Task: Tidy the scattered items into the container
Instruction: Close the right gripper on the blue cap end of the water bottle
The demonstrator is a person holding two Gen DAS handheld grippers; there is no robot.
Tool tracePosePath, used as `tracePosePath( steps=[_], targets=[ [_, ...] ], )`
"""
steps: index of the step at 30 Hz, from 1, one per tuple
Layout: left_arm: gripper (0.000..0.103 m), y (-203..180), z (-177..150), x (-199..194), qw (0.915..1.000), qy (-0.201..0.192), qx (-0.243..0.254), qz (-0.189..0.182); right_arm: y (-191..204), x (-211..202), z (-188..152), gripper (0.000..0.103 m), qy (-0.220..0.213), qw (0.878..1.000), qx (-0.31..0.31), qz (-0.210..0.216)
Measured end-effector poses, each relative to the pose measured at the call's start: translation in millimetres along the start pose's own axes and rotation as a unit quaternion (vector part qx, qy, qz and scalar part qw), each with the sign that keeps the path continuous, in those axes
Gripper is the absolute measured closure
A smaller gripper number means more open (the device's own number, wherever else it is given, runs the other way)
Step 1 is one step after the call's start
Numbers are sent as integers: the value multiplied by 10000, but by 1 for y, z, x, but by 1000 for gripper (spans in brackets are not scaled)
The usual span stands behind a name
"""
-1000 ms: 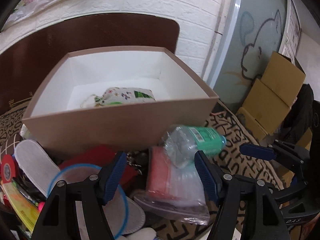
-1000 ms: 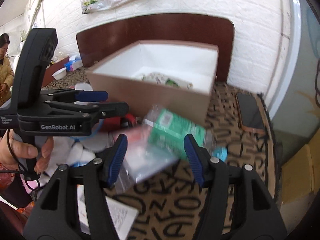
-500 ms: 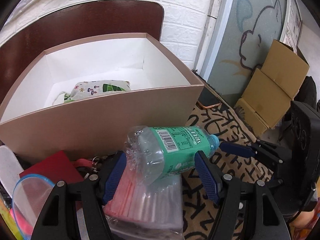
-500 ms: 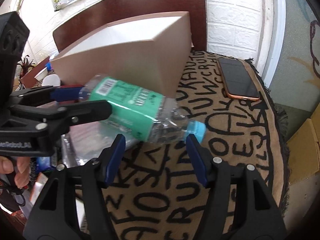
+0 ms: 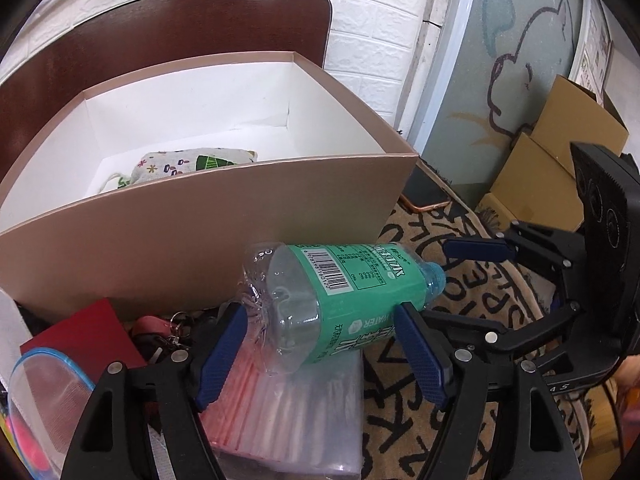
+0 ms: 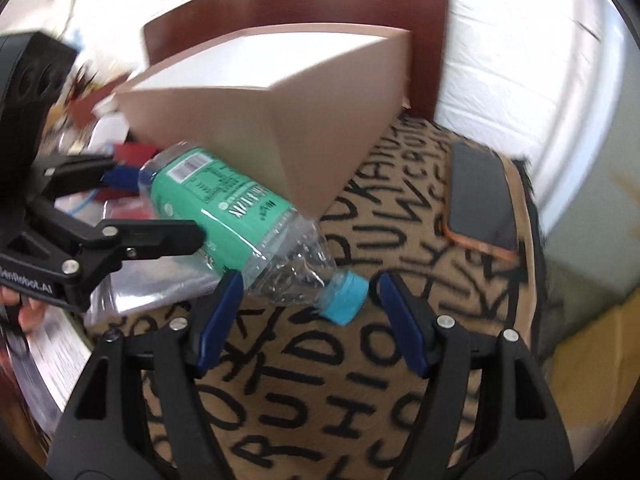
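the left gripper (image 5: 320, 354) is bracketing the crushed green-labelled water bottle (image 5: 340, 284) at its base end, its jaws having just been opening wider; the pads are looking at most in light contact with the plastic, so i am judging it as not clamped. the right gripper (image 6: 308, 318) is straddling the bottle's neck and blue cap (image 6: 344, 298), its jaws also having just been opening, with clear gaps on both sides. the bottle is lying on its side on a clear zip bag (image 5: 288, 412), just in front of the near wall of the pink cardboard box (image 5: 200, 216), outside it

the risk i am seeing: thin crumpled plastic is likely buckling or squirting out under a squeeze, and resting on a slick bag it could be sliding away or dragging the bag up with it. lifting too low could be knocking the box wall

the table is wearing a tan cloth with black lettering (image 6: 360, 392); a phone (image 6: 480, 200) is lying near its right edge. a white brick wall (image 5: 380, 12) and a dark headboard-like panel (image 5: 160, 40) are standing behind, with cardboard cartons (image 5: 560, 160) on the floor to the right
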State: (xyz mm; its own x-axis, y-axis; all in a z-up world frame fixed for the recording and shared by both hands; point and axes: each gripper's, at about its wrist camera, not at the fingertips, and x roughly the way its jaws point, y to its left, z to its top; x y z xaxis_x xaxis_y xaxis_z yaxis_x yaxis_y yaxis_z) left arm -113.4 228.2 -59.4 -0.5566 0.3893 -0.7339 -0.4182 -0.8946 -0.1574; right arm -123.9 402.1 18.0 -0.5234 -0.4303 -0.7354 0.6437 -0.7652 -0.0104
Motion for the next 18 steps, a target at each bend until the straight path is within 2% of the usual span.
tracePosePath(
  steps=[6,11,18],
  targets=[
    [20,-6,1,4,9999,-2,0,110,10,26,7,31,548,9945,-880,112],
    [19,-7,2,4,9999,-57,-33,140,12,29,4,33,467,9949,-890,58],
    [19,-13,2,-1,9994,-186,199,194,23,25,-1,36,301,9964,-771,-208]
  ],
)
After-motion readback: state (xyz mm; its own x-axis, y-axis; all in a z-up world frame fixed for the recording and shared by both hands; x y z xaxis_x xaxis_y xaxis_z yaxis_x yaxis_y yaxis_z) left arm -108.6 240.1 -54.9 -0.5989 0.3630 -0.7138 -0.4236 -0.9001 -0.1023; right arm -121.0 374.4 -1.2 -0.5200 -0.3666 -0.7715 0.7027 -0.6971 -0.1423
